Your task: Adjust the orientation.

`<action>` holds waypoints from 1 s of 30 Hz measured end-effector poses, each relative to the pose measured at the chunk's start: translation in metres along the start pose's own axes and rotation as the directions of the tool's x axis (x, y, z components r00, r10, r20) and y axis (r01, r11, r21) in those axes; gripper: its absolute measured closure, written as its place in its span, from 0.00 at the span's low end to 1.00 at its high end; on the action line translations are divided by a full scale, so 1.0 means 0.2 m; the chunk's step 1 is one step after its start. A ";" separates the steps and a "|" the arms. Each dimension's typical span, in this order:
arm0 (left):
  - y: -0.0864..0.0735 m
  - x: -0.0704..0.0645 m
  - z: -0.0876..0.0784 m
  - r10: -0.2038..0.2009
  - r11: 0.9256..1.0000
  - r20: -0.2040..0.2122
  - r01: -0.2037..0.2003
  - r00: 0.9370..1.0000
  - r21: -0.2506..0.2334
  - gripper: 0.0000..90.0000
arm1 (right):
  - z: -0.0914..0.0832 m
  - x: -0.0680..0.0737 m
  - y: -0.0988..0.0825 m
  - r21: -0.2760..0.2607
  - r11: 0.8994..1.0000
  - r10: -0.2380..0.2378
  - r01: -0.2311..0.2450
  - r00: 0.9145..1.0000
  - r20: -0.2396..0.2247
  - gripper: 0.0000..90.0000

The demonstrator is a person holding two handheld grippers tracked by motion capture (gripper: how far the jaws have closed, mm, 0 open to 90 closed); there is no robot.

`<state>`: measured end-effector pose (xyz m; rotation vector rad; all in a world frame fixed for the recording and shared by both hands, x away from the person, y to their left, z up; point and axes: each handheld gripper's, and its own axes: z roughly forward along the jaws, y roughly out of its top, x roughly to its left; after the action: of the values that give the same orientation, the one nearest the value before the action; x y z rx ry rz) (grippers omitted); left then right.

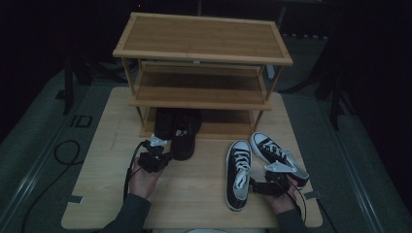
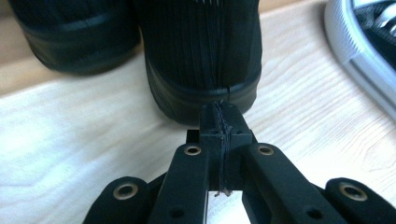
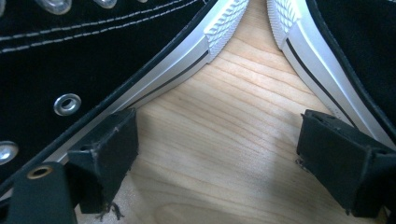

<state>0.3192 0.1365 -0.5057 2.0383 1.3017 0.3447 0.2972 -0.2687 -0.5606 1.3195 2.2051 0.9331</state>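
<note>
Two black shoes stand at the foot of the wooden rack: one (image 1: 184, 138) (image 2: 201, 56) juts out onto the table, the other (image 1: 164, 124) (image 2: 74, 37) sits further under the bottom shelf. My left gripper (image 1: 165, 158) (image 2: 219, 121) is shut, jaws pressed together with nothing between them, tips right at the heel of the nearer black shoe. Two black-and-white sneakers lie at the right, one (image 1: 238, 174) (image 3: 70, 60) pointing straight ahead, the other (image 1: 279, 158) (image 3: 345, 56) angled. My right gripper (image 1: 265, 183) (image 3: 224, 158) is open, low over bare wood in the gap between them.
The three-tier bamboo shoe rack (image 1: 201, 36) stands at the back of the wooden table (image 1: 194, 204); its top and middle shelves are bare. A cable (image 1: 65, 155) loops off the table's left side. Dark floor surrounds the table.
</note>
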 end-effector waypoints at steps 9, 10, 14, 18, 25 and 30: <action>-0.04 -0.04 0.12 0.025 0.996 0.005 -0.026 1.000 0.086 1.00 | 0.00 0.00 0.00 0.000 1.000 0.000 0.000 1.000 0.001 0.14; -0.04 -0.05 0.13 0.032 0.995 0.007 -0.032 0.999 0.092 1.00 | 0.00 0.00 0.00 0.000 1.000 -0.001 0.001 1.000 0.001 0.14; -0.02 -0.09 0.17 0.065 0.992 0.007 -0.065 0.998 0.110 0.99 | 0.00 0.00 0.00 0.000 1.000 -0.001 0.001 1.000 0.001 0.14; 0.00 -0.11 0.21 0.063 0.992 -0.006 -0.062 0.998 0.114 1.00 | 0.00 0.00 0.00 -0.002 1.000 0.000 0.000 1.000 0.000 0.14; 0.01 -0.13 0.25 0.042 0.991 -0.007 -0.041 0.999 0.124 1.00 | 0.00 0.00 0.00 -0.002 1.000 -0.001 0.001 1.000 0.001 0.14; 0.03 -0.12 0.28 0.004 0.993 -0.018 -0.002 1.000 0.118 1.00 | 0.00 0.00 0.00 -0.001 1.000 0.000 0.000 1.000 0.001 0.14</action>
<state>0.3436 0.0918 -0.5397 2.1394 1.3594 0.2949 0.2972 -0.2686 -0.5607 1.3187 2.2036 0.9339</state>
